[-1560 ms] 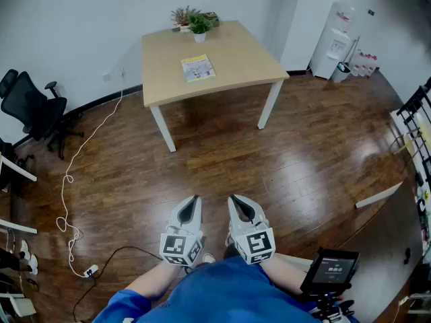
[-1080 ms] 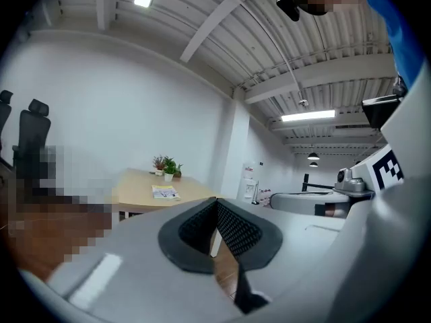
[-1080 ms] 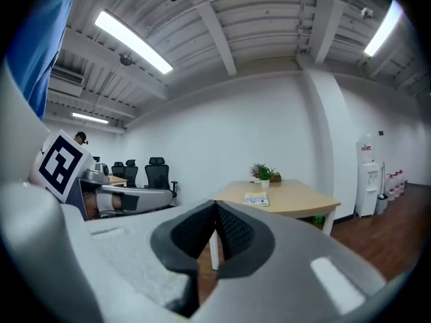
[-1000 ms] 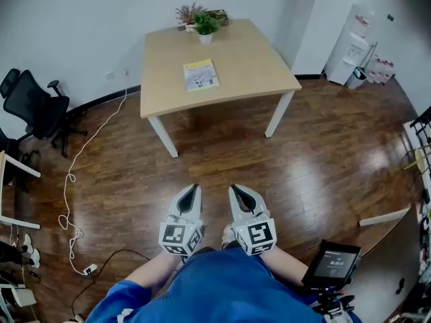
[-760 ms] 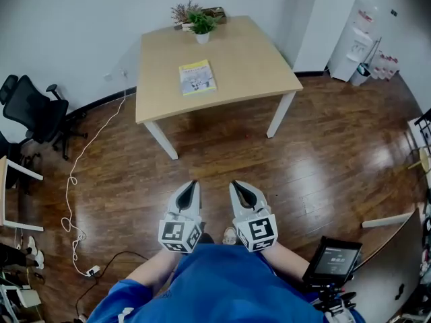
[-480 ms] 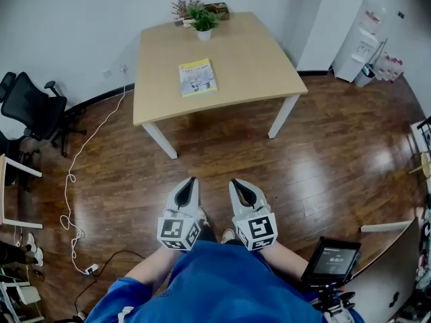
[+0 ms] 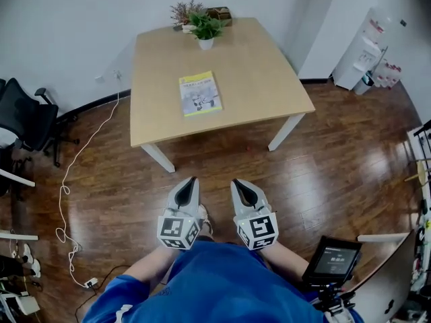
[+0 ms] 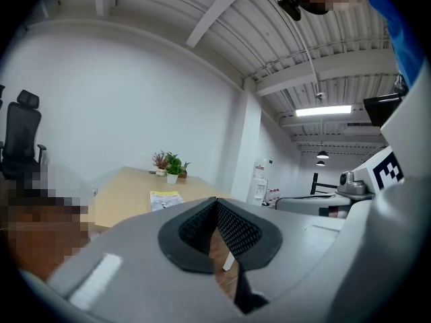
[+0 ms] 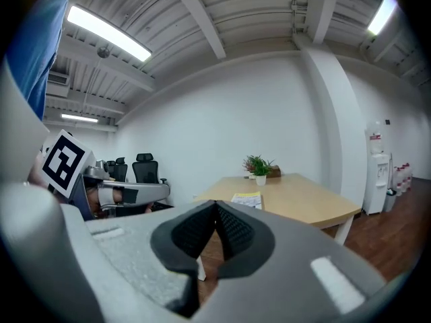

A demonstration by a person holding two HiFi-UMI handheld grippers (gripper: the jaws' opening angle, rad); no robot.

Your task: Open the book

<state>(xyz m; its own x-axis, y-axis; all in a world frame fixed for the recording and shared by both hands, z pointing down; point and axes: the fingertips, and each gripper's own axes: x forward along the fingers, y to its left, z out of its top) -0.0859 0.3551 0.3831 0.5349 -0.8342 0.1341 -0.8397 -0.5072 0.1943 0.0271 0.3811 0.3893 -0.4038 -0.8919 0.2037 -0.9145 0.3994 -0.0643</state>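
**Facing the table with both grippers shut and empty**

The book [image 7: 200,93] lies closed and flat on the tabletop [image 7: 259,66], cover up, yellow along its far edge, with nothing touching it. It sits toward the left half of the tabletop. A small potted plant [image 7: 205,27] stands at the far edge, by the wall, well apart from the book.

The person stands on the dark wooden floor [image 7: 316,160], short of the table. The left gripper [image 7: 192,180] and the right gripper [image 7: 236,181] are held side by side, close to the body. Both point roughly level toward the table and are well apart from the book.

In each gripper view the jaws are pressed together, their black ribbed pads meeting at the tip. Nothing is between them.

A black office chair [image 7: 27,123] stands at the left, and a white cable [image 7: 74,163] trails across the floor near it. A white water dispenser [image 7: 363,46] stands in the far right corner. A small dark screen [image 7: 331,261] sits at the person's right.
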